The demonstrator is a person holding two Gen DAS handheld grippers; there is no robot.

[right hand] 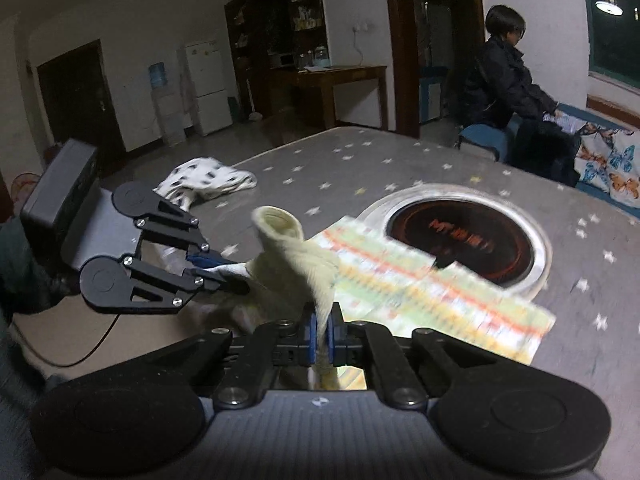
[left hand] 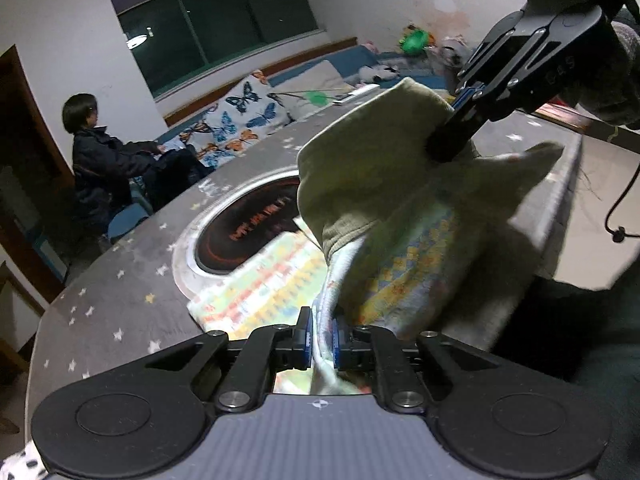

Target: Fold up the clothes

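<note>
Both grippers clamp the same garment, a pale yellow-green knit piece with a colourful patterned lining, held up above the table. Left gripper clenched on a patterned edge of the fabric; cloth runs straight between its blue pads. Right gripper clenched on a bunched ribbed part of the same garment, cuff-like tube opening sticking up just above its fingers. In the left wrist view the right gripper comes in from the upper right, biting the garment's top fold. In the right wrist view the left gripper sits at the left, tips buried in the cloth. Part of the garment, or a second patterned piece (cannot tell which), lies flat on the table, its far edge overlapping the rim of the round cooktop set in the table's middle. A white spotted cloth lies crumpled near the table's far left corner, well apart from the garment. A person in dark jacket sits beyond the far edge, beside a butterfly-print cushion. Garment blurred in places.
</note>
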